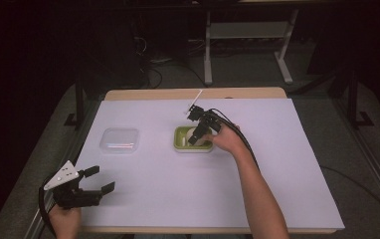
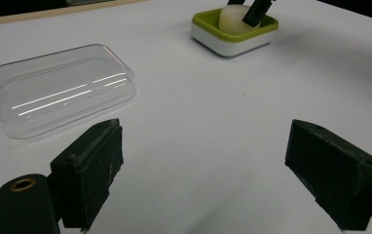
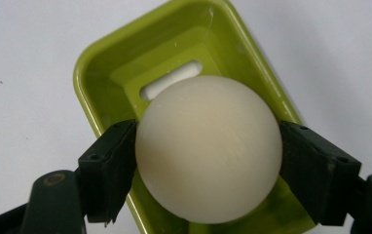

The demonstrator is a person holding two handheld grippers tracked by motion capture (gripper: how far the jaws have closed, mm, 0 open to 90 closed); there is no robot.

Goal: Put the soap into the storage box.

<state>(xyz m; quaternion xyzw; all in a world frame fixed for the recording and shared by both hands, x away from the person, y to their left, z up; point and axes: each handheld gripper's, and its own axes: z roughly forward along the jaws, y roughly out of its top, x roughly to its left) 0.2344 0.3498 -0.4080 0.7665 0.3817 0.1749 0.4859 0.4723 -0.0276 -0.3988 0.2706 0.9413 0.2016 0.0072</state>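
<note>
A lime-green dish (image 1: 180, 144) with a white base stands mid-table; it is also in the left gripper view (image 2: 232, 41) and the right gripper view (image 3: 101, 68). In it is a smooth cream-white ball (image 3: 208, 146), which appears in the high view (image 1: 196, 133) and the left gripper view (image 2: 232, 20) too. My right gripper (image 1: 197, 137) (image 3: 208, 161) reaches down into the dish, and both pads press the ball's sides. Whether the ball rests on the dish floor or hangs just above it I cannot tell. My left gripper (image 1: 102, 179) (image 2: 203, 165) is wide open and holds nothing, low over the sheet at the front left.
A clear plastic cover (image 1: 120, 140) (image 2: 60, 87) lies upside up on the white sheet (image 1: 277, 149), left of the dish. A thin white stick (image 1: 194, 102) lies near the table's far edge. The right gripper's cables trail over the person's forearm.
</note>
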